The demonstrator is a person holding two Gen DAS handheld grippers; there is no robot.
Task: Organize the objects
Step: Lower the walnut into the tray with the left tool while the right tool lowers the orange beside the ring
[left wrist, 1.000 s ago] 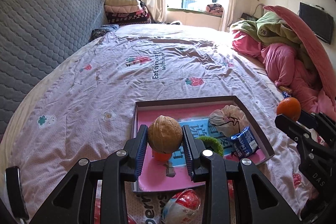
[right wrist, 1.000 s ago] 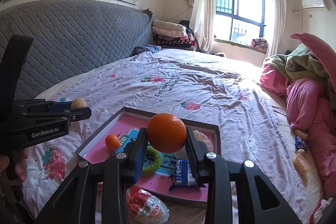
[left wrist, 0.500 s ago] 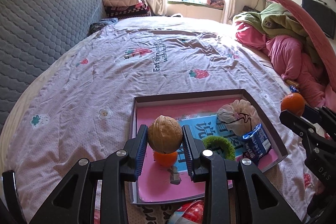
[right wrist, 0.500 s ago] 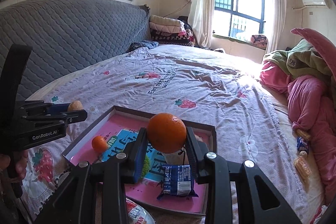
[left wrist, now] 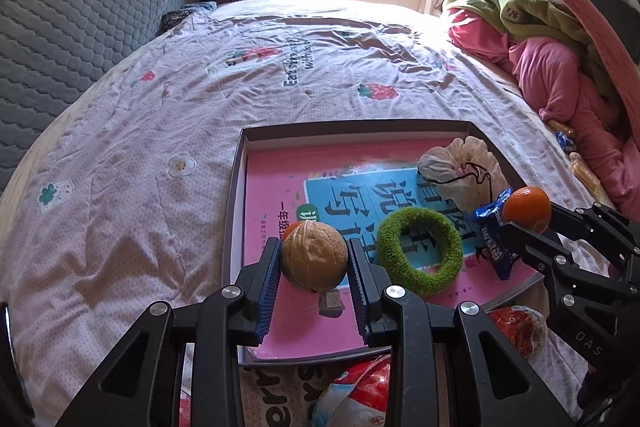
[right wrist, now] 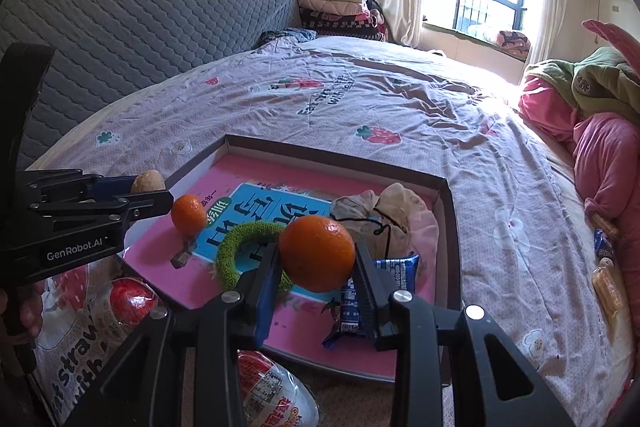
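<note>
The left gripper pinches a hard, light walnut across its middle, while the right gripper jaws squeeze a soft, roll-prone orange over the tray.

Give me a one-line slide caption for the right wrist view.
Right gripper holds an orange above the tray on the bed.

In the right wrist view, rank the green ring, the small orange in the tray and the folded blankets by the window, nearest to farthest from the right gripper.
1. Green ring, just left of the right gripper, in the tray.
2. Small orange, farther left in the tray.
3. Folded blankets, far across the bed.
</note>
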